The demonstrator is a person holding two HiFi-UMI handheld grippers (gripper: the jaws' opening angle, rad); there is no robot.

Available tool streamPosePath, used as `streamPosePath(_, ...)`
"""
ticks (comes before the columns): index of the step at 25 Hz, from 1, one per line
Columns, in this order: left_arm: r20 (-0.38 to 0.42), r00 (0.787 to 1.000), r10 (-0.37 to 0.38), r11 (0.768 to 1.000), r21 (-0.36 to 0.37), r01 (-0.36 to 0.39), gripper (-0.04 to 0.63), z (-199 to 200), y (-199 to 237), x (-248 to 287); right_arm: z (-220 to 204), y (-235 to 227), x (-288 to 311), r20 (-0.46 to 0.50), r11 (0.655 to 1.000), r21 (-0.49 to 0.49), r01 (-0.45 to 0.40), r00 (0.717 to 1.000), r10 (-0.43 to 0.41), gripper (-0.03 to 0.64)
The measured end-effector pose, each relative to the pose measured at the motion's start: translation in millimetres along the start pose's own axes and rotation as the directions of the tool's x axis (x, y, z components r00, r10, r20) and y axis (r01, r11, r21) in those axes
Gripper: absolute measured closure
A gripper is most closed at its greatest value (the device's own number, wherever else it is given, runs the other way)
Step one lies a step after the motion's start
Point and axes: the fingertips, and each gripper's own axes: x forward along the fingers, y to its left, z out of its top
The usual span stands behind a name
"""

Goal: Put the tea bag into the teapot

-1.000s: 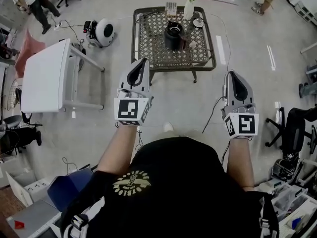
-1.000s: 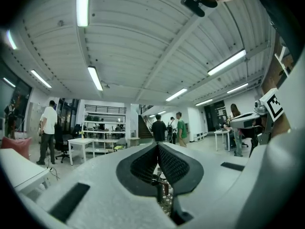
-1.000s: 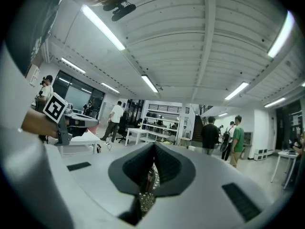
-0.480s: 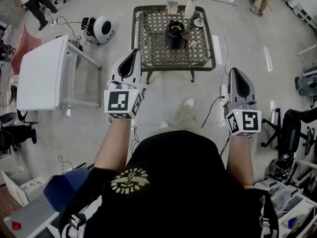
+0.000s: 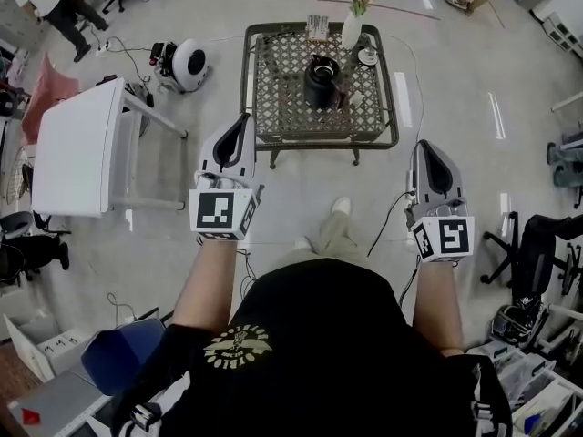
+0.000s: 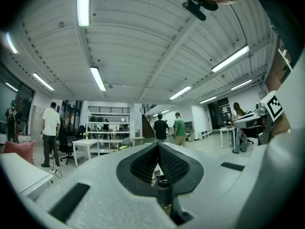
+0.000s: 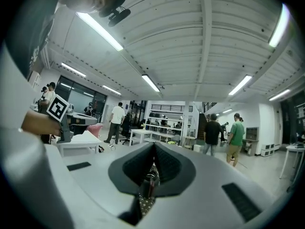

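Observation:
A black teapot (image 5: 321, 80) stands in the middle of a low metal lattice table (image 5: 273, 107) ahead of me. A small pale item (image 5: 356, 99) lies just right of the teapot; it is too small to tell whether it is the tea bag. My left gripper (image 5: 242, 120) (image 6: 157, 146) and right gripper (image 5: 426, 146) (image 7: 153, 144) are held in the air well short of the table. Both are shut with nothing between the jaws. Both gripper views look up at the ceiling and across the room, and neither shows the teapot.
On the table's far side stand a white vase with pink flowers (image 5: 352, 21), a small cup on a saucer (image 5: 367, 57) and a glass holder (image 5: 316, 25). A white table (image 5: 77, 148) is at the left, cables run over the floor, and office chairs stand at the right. People stand farther off.
The person has stepped forward; a foot now shows below the table. The table sits a little lower in the head view. Both grippers stay shut and empty.

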Motion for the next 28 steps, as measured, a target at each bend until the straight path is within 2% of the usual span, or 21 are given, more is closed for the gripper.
streamPosePath(5, -0.051, 0.998, -0.023, 1.0, -0.016, 0.022, 0.598, -19, -6, 23, -18, -14, 18, -0.019, 0.999, 0.033, -0.002, 1.0, 0.003, 0.612)
streamPosePath(13, -0.097, 0.994, -0.048, 0.999, 0.013, 0.05, 0.598, -38, -9, 60, -48, -36, 40, -0.05, 0.996, 0.084, -0.008, 0.999, 0.012, 0.612)
streamPosePath(18, -0.093, 0.992, -0.082, 0.997, -0.004, 0.082, 0.598, -45, -22, 94, -71, -42, 53, -0.082, 0.99, 0.142, -0.023, 0.996, 0.035, 0.612)
streamPosePath(23, -0.063, 0.995, -0.074, 0.996, -0.047, 0.071, 0.598, -46, -37, 117, -77, -51, 66, -0.093, 0.991, 0.123, -0.046, 0.994, 0.058, 0.612)
streamPosePath(28, -0.087, 0.995, -0.047, 0.998, -0.053, 0.043, 0.598, -51, -33, 134, -68, -74, 87, -0.084, 0.993, 0.101, -0.055, 0.994, 0.064, 0.612)
